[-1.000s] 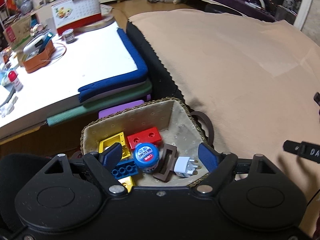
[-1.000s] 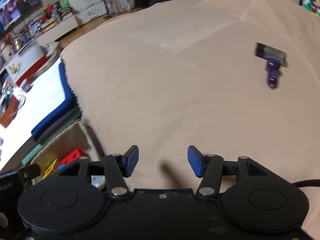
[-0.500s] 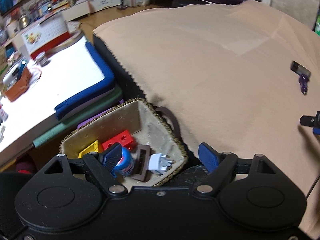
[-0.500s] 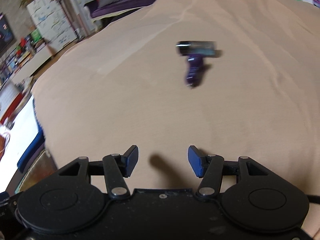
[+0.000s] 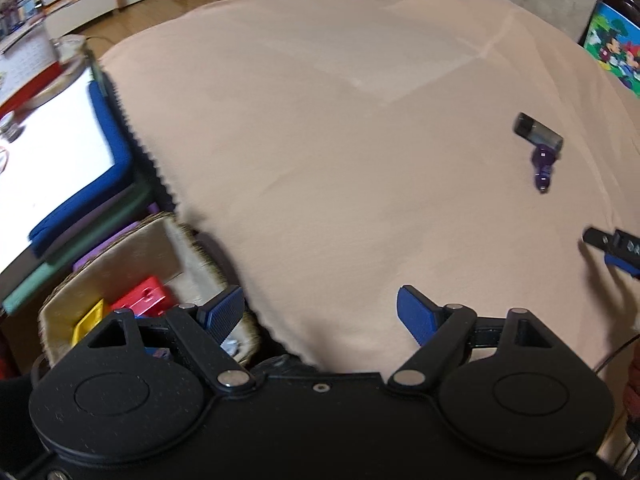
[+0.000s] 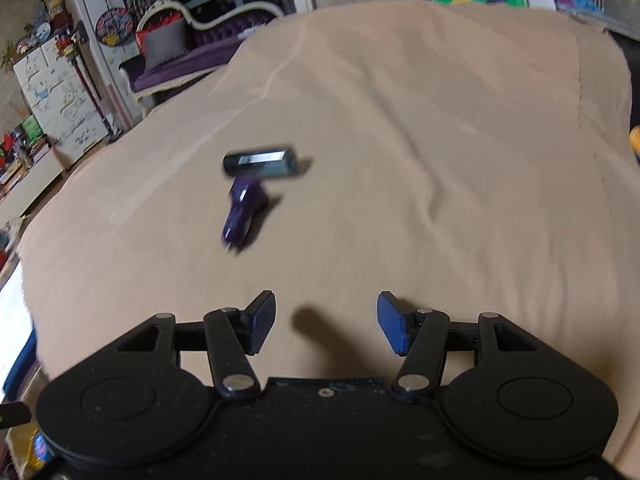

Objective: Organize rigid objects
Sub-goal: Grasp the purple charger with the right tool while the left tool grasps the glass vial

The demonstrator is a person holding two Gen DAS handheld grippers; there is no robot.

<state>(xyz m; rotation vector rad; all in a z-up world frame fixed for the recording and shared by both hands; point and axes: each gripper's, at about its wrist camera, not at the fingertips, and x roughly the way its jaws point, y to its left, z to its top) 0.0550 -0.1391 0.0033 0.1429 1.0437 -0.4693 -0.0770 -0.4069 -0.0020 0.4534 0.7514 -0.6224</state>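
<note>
Two views, left wrist: smooth beige cloth [image 5: 360, 140] spread over a broad rounded surface, one faint crease running across it.
Left gripper [image 5: 320, 312]: matte black body with ribbed blue pads, jaws wide apart, nothing between them.
Basket [image 5: 132, 248]: woven rim, pale fabric lining, at the cloth's lower left edge, just beside the left pad.
Basket contents: a glossy red block [image 5: 144, 298] and a yellow block [image 5: 86, 322], both boxy and hard; the rest is hidden behind the gripper.
Loose items: a dark rectangular stick [image 5: 538, 131] touching a glossy purple tapered plug [image 5: 542, 164], lying on the cloth well apart from the left gripper, up to its right.
Right wrist view, right gripper [image 6: 326, 320]: same black frame and blue pads, jaws moderately apart, empty, over bare cloth.
Stick and plug: blurred; the stick [image 6: 260, 162] lies crosswise above the plug [image 6: 242, 216], both ahead and slightly left of the pads, untouched.
</note>
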